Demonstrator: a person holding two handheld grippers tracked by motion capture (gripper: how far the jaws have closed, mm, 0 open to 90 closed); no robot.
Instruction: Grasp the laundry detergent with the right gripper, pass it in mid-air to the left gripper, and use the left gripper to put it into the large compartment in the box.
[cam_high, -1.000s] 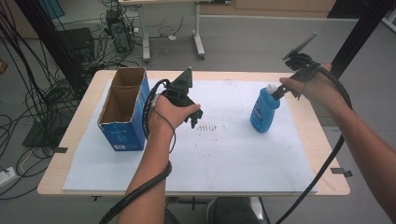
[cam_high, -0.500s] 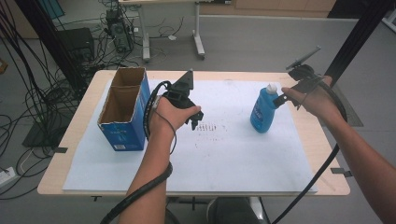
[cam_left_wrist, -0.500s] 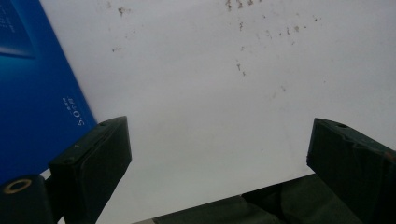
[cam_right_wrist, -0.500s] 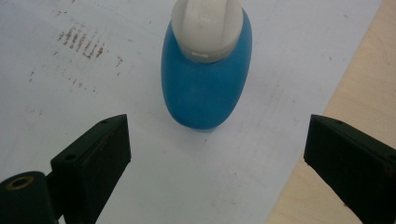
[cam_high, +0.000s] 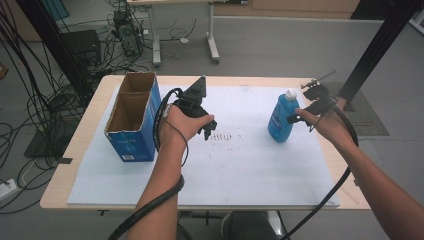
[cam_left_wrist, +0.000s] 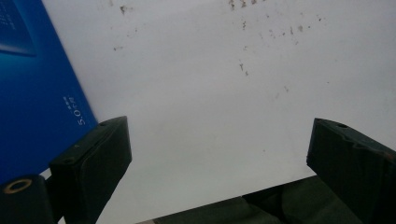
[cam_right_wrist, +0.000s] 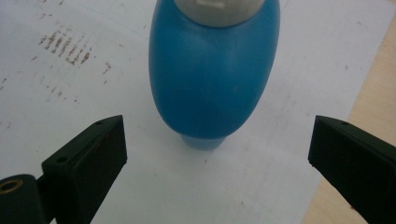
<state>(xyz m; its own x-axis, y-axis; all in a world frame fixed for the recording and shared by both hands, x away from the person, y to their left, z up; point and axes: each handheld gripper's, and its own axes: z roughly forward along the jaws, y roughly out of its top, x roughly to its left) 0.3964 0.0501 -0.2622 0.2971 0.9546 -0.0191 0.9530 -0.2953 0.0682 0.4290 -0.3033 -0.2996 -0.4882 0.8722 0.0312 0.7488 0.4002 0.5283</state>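
Note:
A blue bottle with a white cap stands upright on the white sheet at the right. My right gripper hangs just to the right of it, and its jaws have just been opening. In the right gripper view the bottle stands ahead of the wide-apart jaws of that gripper, and neither pad touches it. My left gripper is held over the middle of the sheet, pointing down. It is open with nothing between its jaws.
An open blue cardboard box stands at the left of the table, and its side lies close to my left jaw. A white paper sheet with brown smudges covers most of the wooden table. Cables trail from both grippers.
My right hand has come down from above the bottle's cap to beside its body, with the jaws spread wider. The left hand has stayed still.

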